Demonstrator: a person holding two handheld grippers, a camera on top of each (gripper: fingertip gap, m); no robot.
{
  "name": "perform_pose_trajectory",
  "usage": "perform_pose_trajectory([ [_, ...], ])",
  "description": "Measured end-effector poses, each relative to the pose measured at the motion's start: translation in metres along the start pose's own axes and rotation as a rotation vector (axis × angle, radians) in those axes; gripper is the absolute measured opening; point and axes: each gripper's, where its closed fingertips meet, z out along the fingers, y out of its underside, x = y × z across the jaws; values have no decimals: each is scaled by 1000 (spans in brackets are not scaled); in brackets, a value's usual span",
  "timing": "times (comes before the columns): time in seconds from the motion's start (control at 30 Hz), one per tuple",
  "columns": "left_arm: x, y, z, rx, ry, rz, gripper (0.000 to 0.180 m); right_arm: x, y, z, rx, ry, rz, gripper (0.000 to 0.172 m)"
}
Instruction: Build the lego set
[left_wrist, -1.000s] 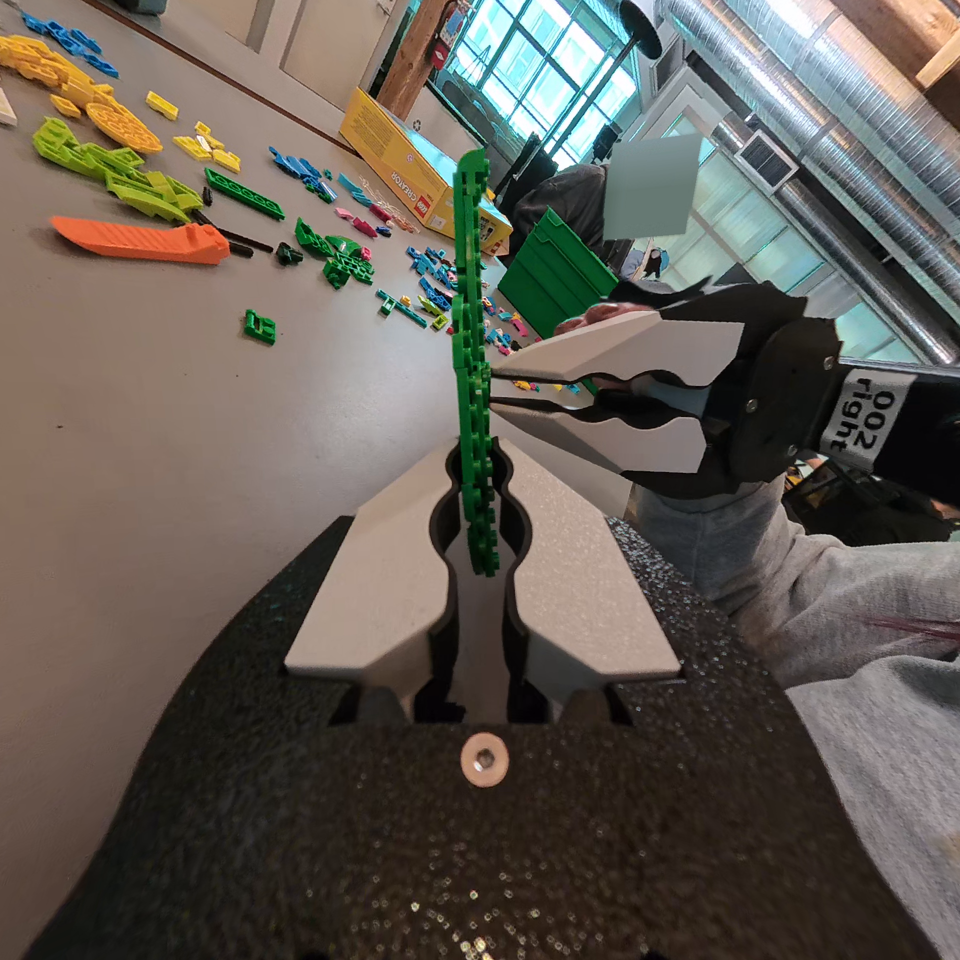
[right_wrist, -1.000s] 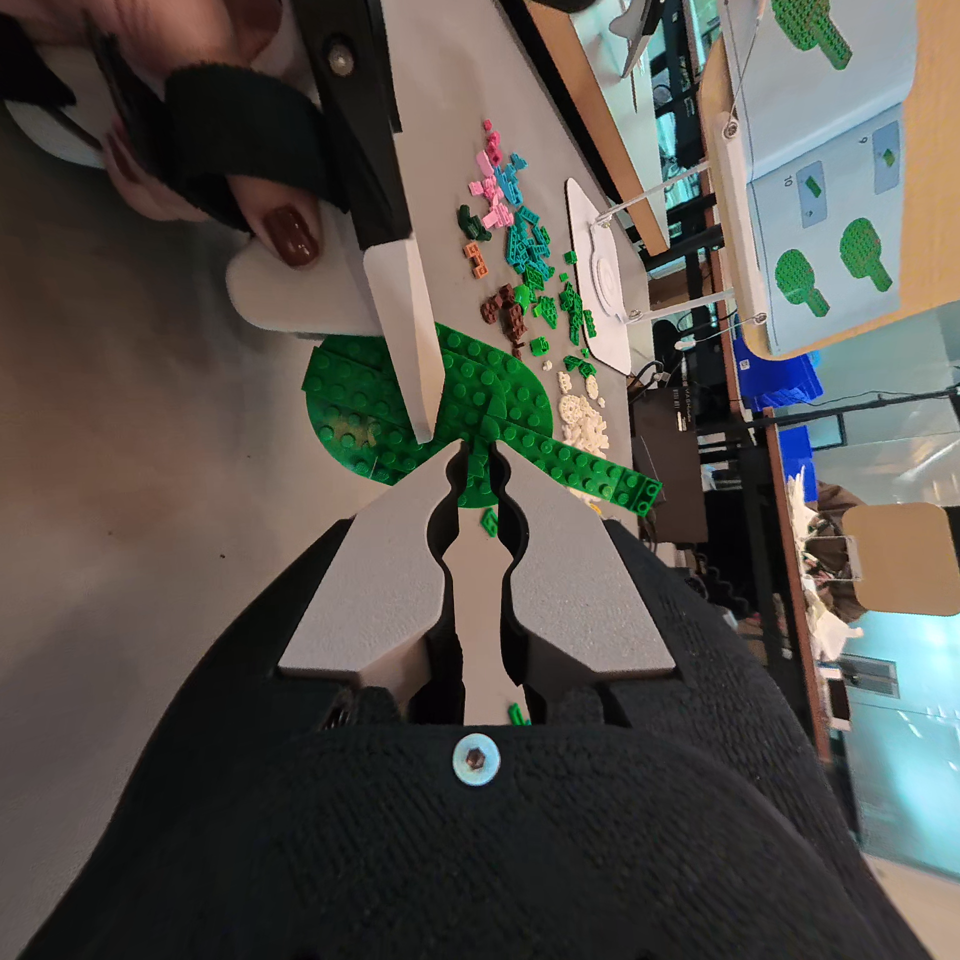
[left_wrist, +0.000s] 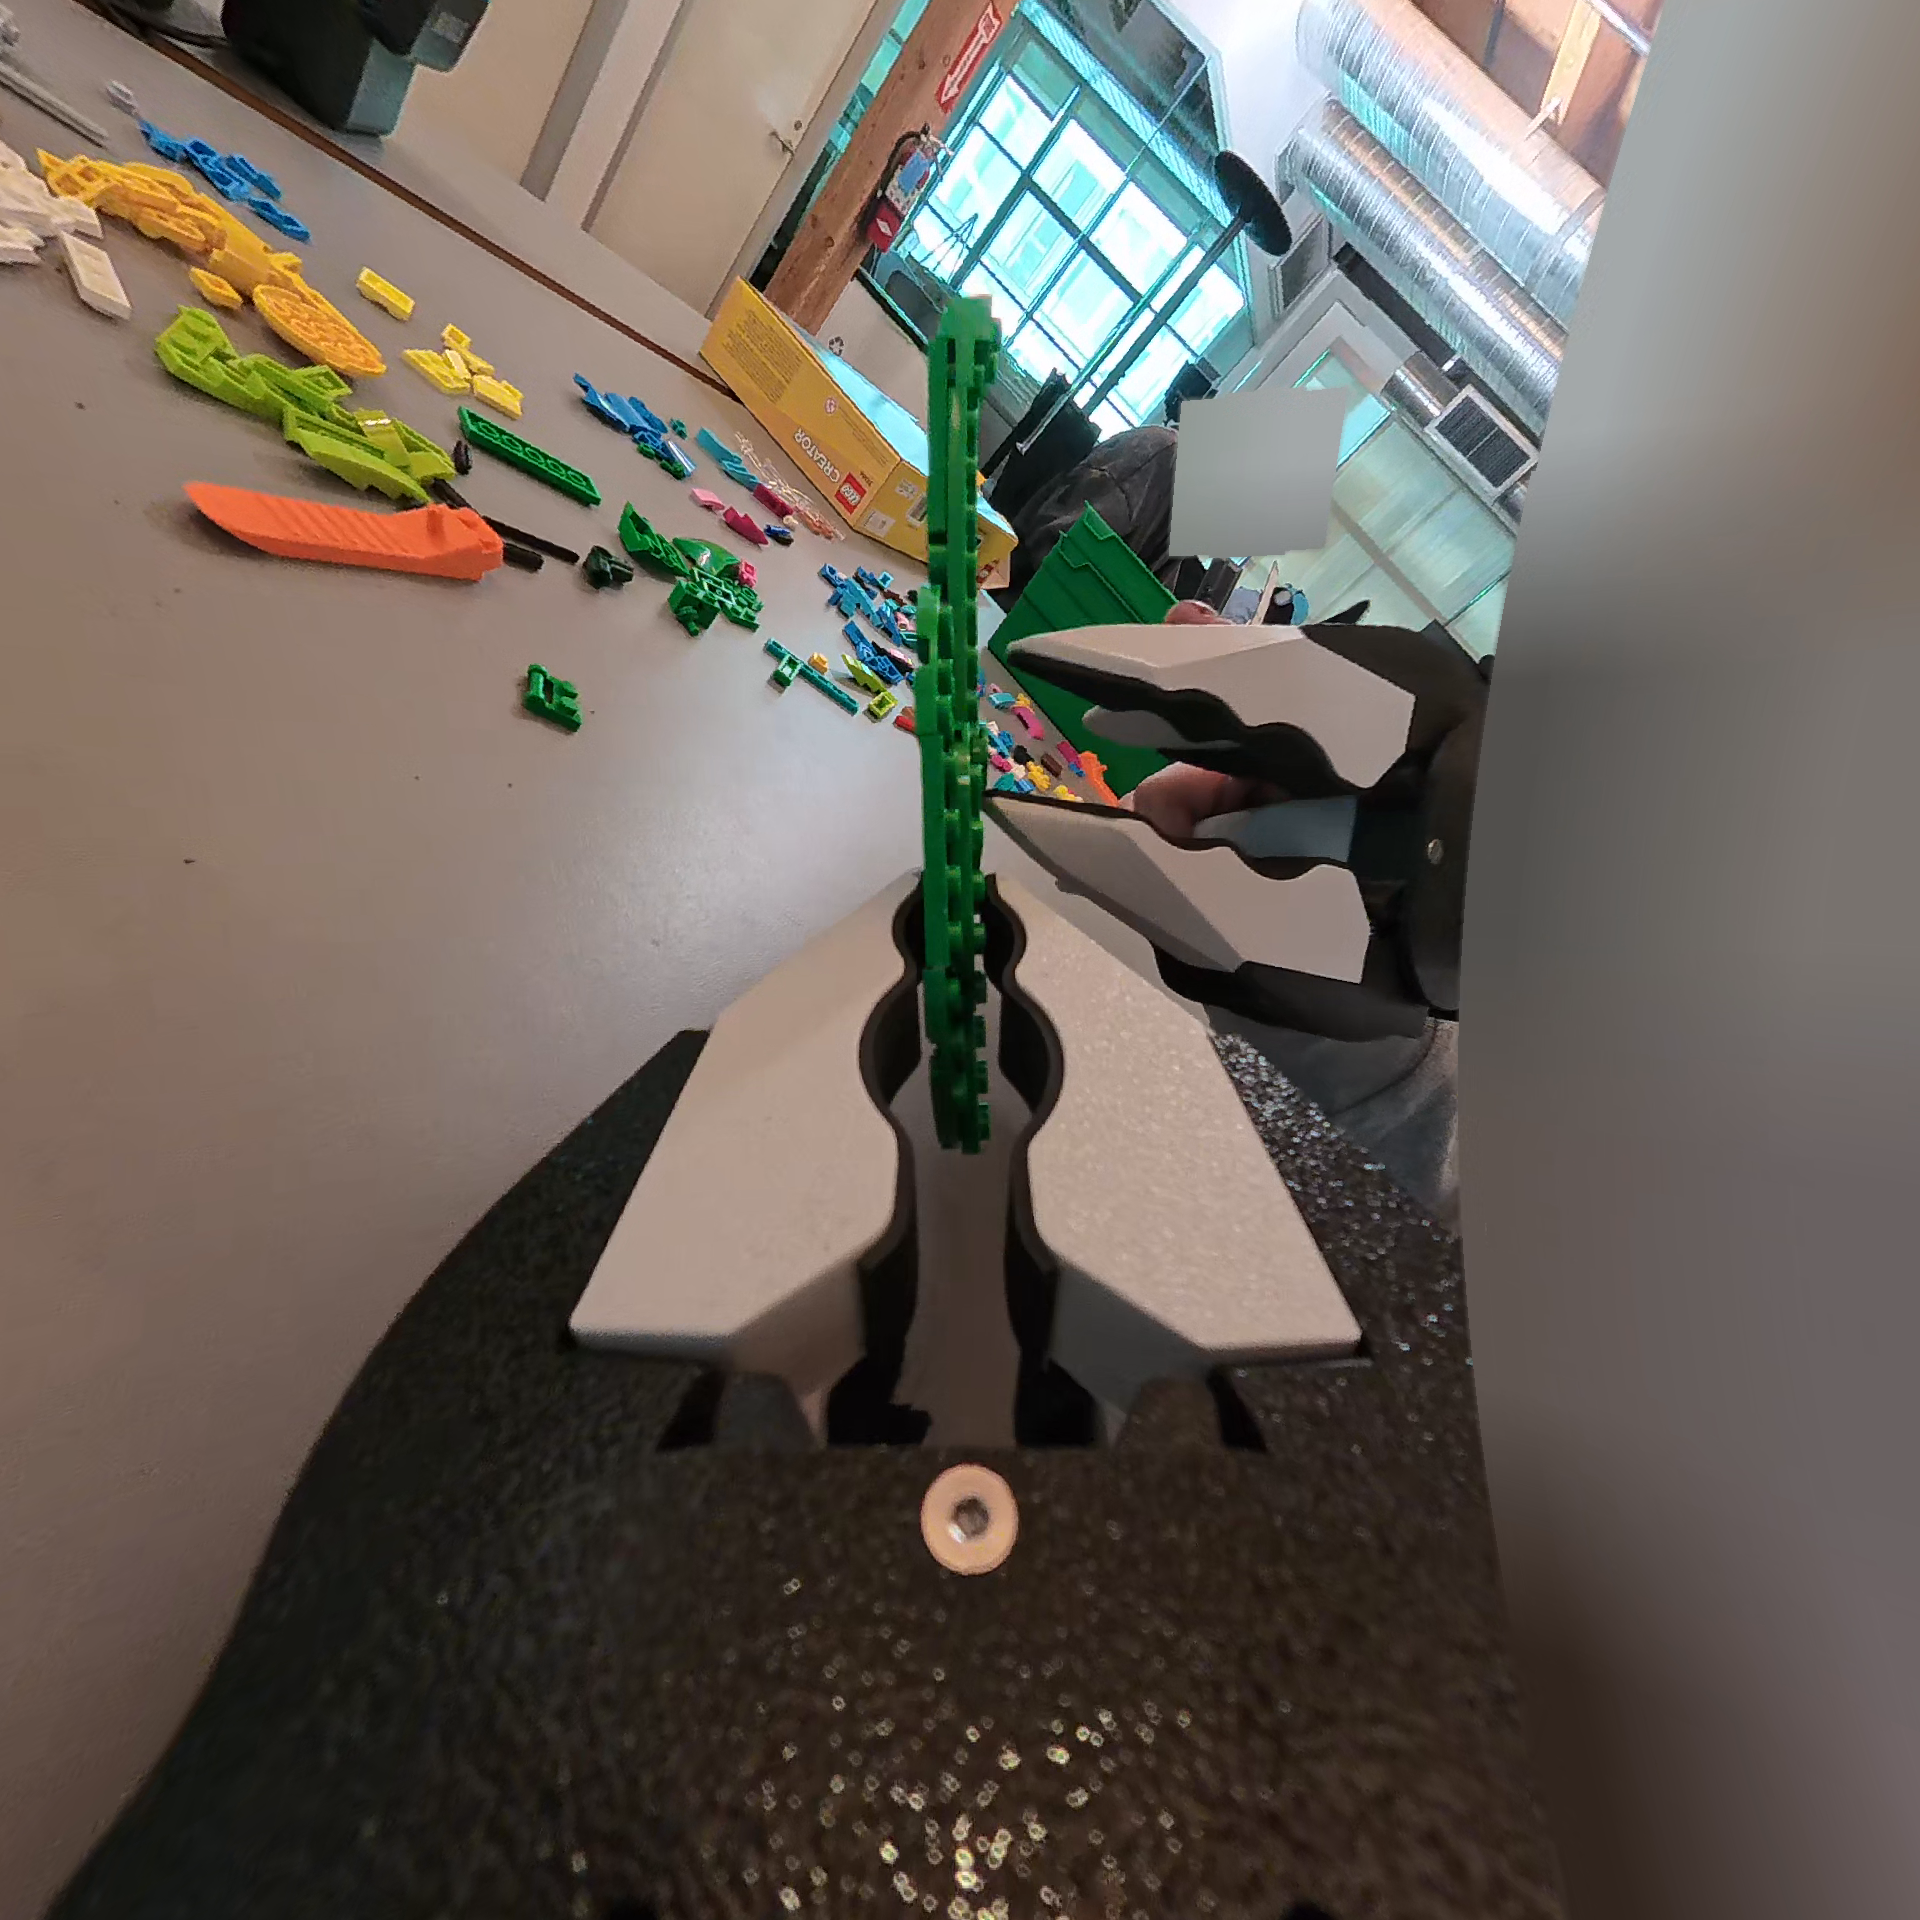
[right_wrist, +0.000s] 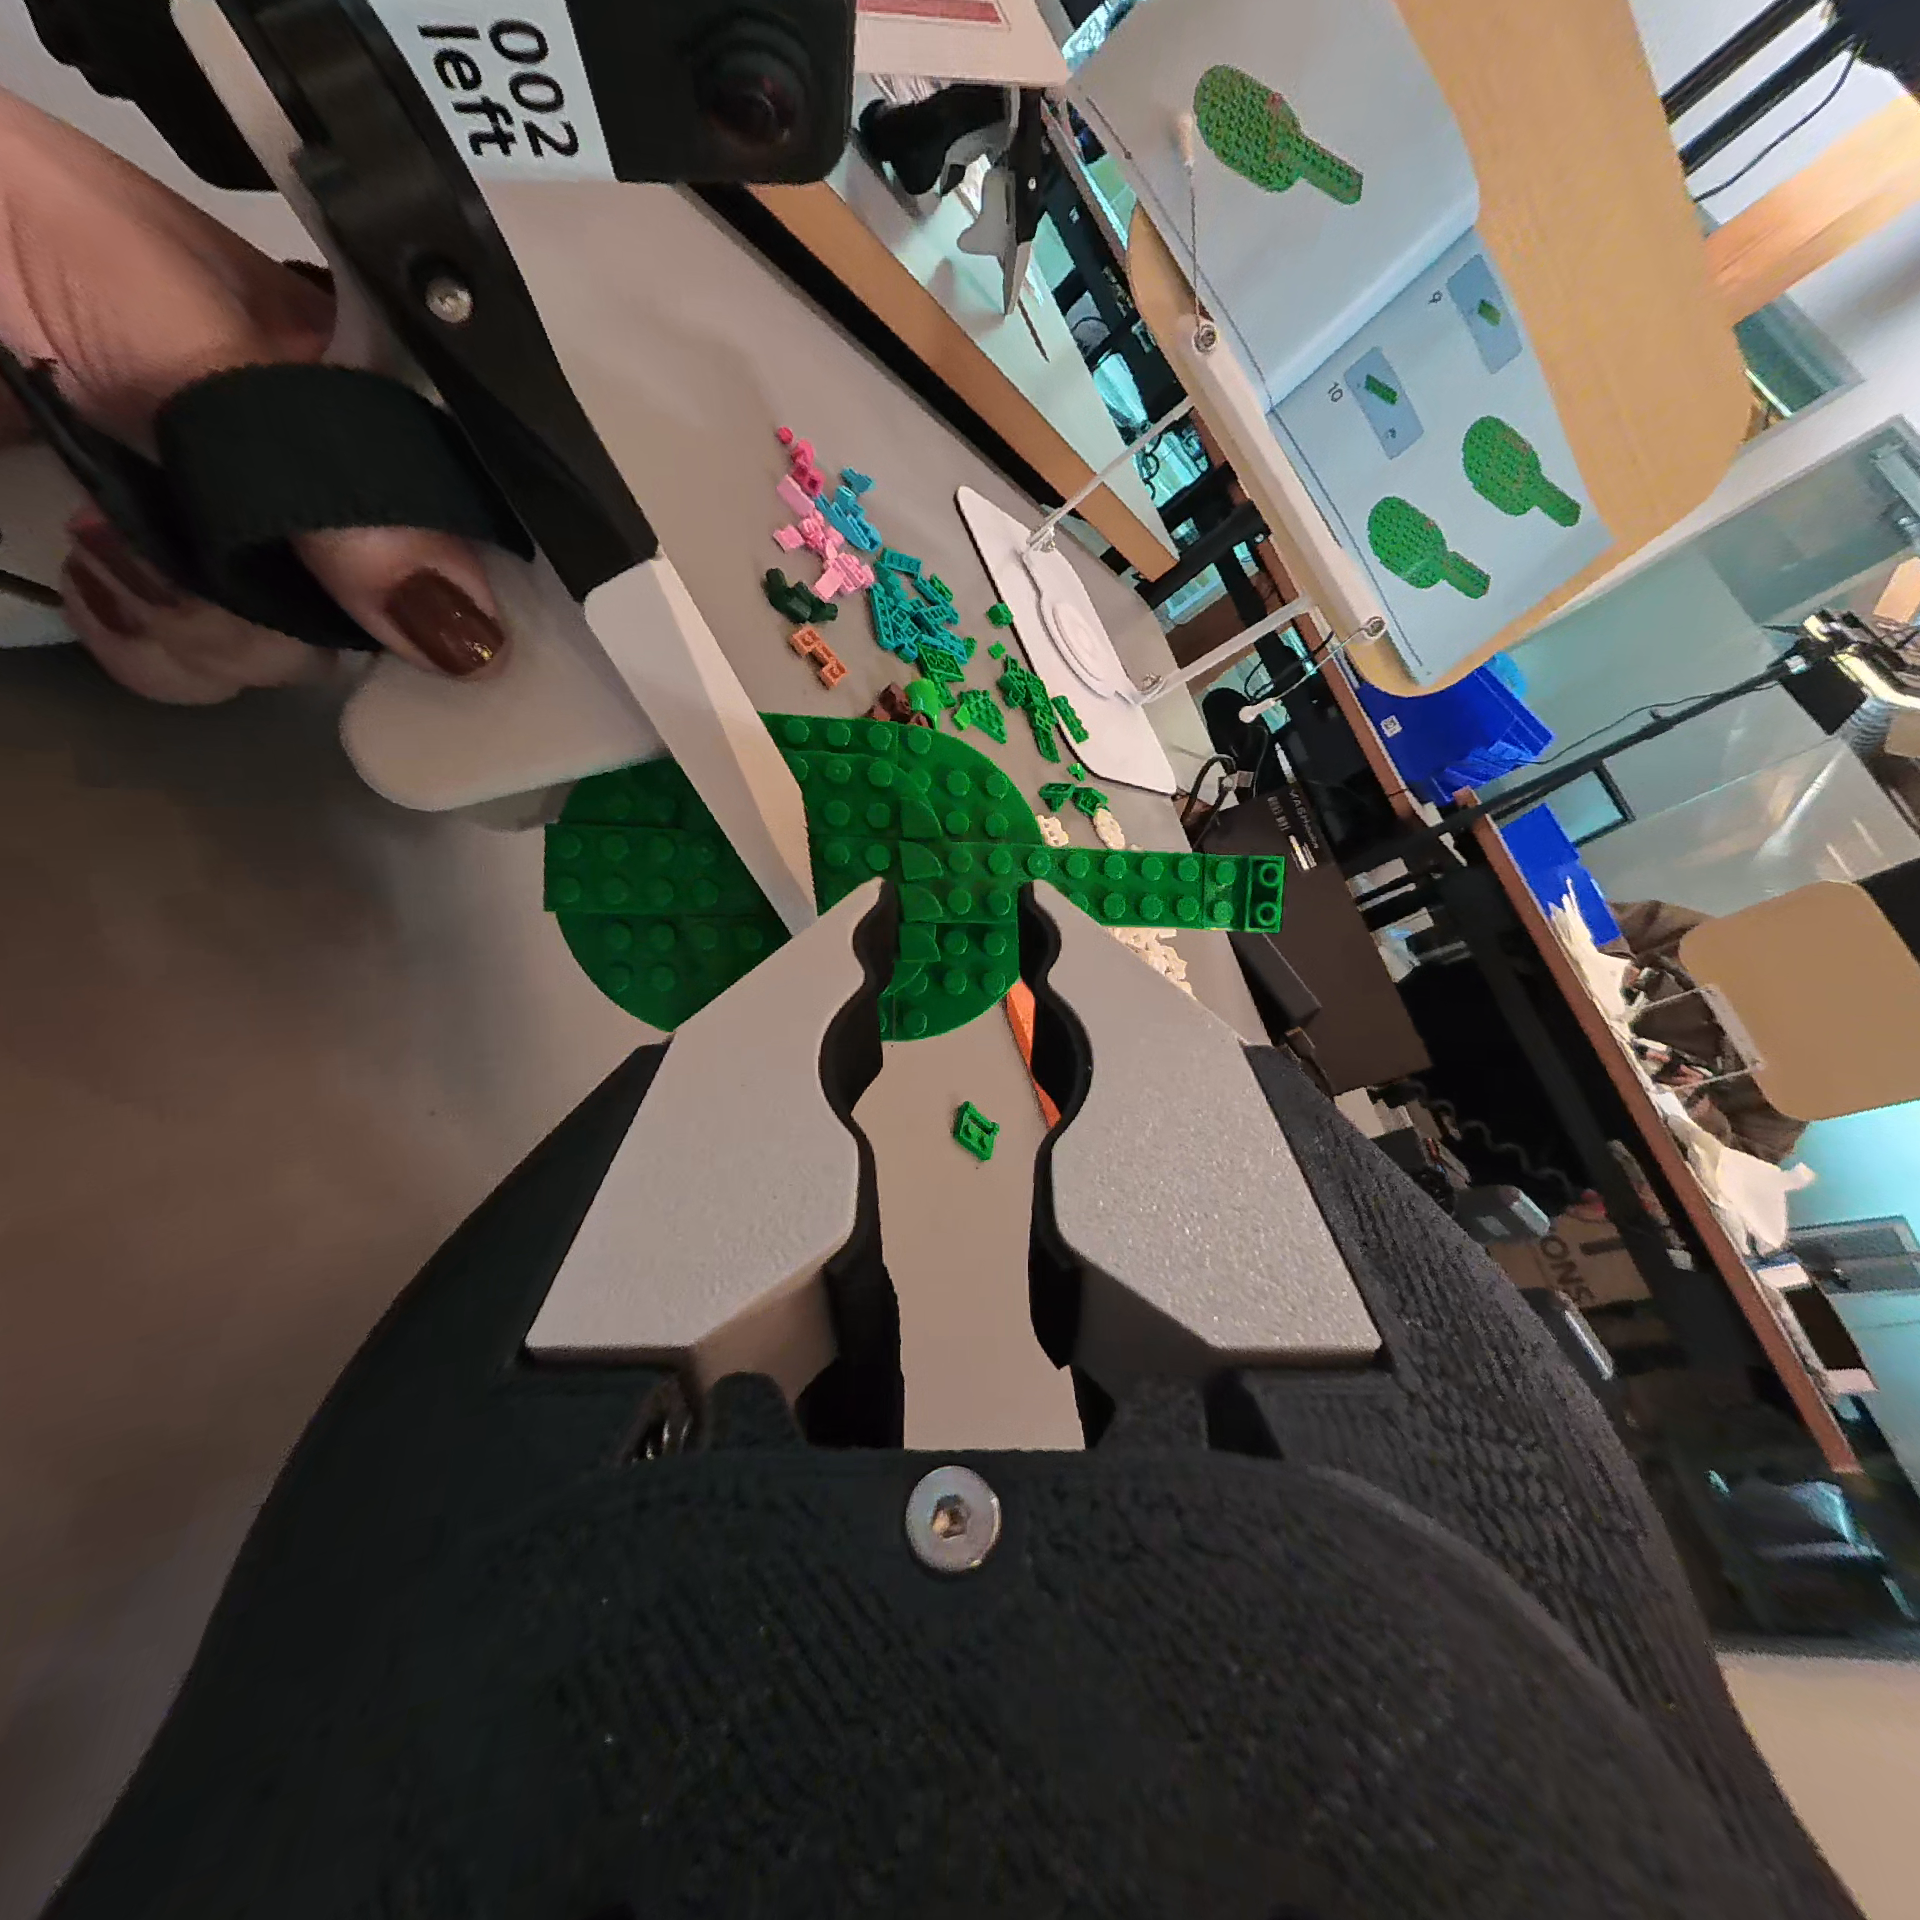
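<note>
A hand (right_wrist: 208, 499) strapped into the left tongs (left_wrist: 951, 894) reaches in from the upper left of the right wrist view. These tongs are clamped on a green brick plate assembly (left_wrist: 954, 727), a round disc with a long studded stem, held edge-on above the grey tabletop (left_wrist: 312, 935), stem pointing away toward the windows. To the right, the right tongs (right_wrist: 951, 899) stand parted and bare, one fingertip (left_wrist: 1013, 816) right beside the plate's studded face. Loose bricks (left_wrist: 312, 416) lie scattered beyond.

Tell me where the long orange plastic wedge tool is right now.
In the left wrist view the orange wedge tool lies flat on the grey table, upper left, just below the lime-green pieces.
</note>
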Motion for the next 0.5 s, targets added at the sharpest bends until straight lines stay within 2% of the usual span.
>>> perform_pose_trajectory([
  [0.27,1,2,1,-11,-2,21,5,-1,0,-1,-13,-14,-8,21],
  [0.5,0,0,-1,8,-14,25,5,1,-2,3,-25,29,65,21],
])
